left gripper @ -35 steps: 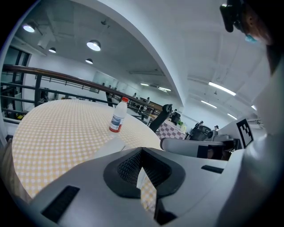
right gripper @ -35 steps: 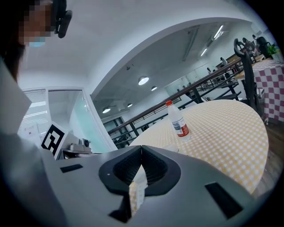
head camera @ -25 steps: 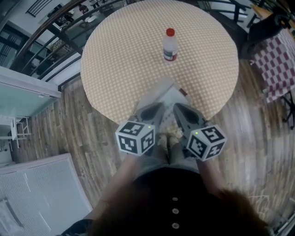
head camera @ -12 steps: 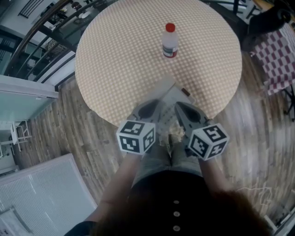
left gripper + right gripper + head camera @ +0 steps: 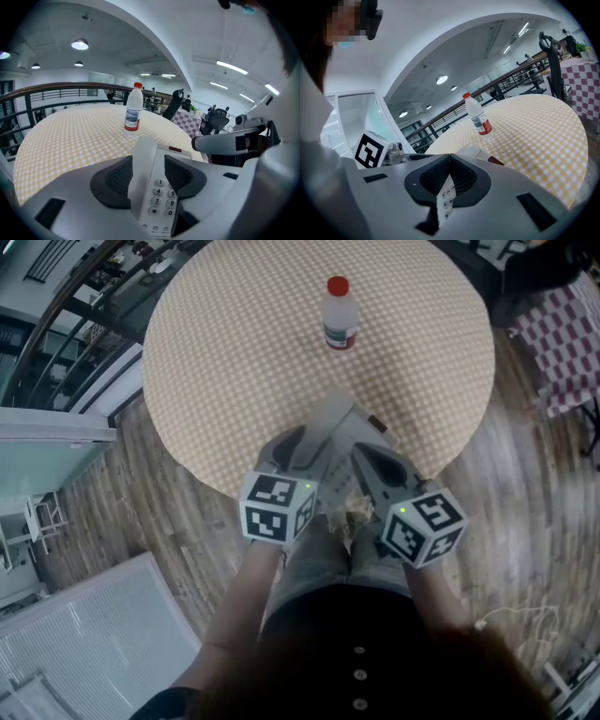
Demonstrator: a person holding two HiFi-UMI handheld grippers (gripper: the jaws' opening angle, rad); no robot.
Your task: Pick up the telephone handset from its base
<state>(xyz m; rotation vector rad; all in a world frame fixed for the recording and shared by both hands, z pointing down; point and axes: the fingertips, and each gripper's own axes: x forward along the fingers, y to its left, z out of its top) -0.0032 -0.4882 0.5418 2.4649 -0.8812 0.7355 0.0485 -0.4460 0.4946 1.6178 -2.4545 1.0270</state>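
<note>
L gripper (image 5: 148,161) jaws just opened, now apart, straddling handset (image 5: 140,185), pads not clamped on it. Handset sits on base (image 5: 164,197), at near edge of round checked counter (image 5: 234,362). R gripper (image 5: 449,158) jaws together, nothing held, over keypad side. Bottle (image 5: 338,315) upright, farther back.

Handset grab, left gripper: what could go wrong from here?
1. The left gripper has just been opening its jaws. The handset stands between them, but one pad sits by the keypad, so closing may catch the base too.
2. The base sits at the near edge of the table; a dragging lift could pull it off.
3. The shut right gripper is close alongside; the two may bump.
</note>
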